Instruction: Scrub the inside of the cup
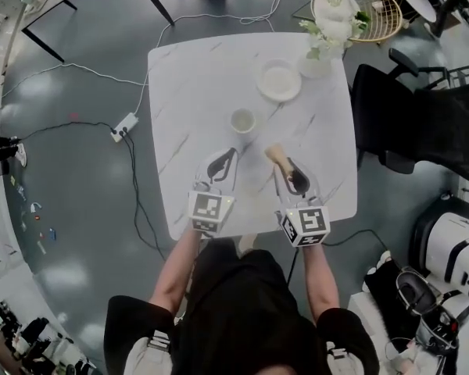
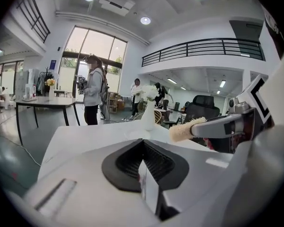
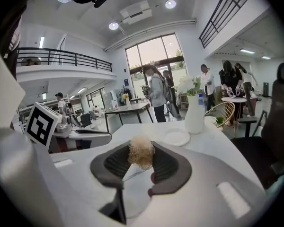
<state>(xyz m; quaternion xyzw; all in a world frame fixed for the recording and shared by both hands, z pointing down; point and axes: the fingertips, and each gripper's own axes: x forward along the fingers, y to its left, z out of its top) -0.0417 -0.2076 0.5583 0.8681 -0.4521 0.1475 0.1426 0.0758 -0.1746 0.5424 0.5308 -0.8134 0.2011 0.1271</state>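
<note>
Left gripper (image 1: pixel 223 162) is closed up tight with nothing in it, and the right gripper (image 1: pixel 291 175) pinches the brush (image 1: pixel 275 155). The cup (image 1: pixel 242 121) stands upright on the table (image 1: pixel 187 92), near the left gripper at its 12 o'clock.

cup (image 1: pixel 242 120): interior too small to read from head view. brush (image 3: pixel 141 152): handle hidden between right gripper (image 3: pixel 142 164) jaws, tuft only shows. black chair (image 1: pixel 422 127): cut by right edge. people (image 3: pixel 157 96): small, indistinct.
</note>
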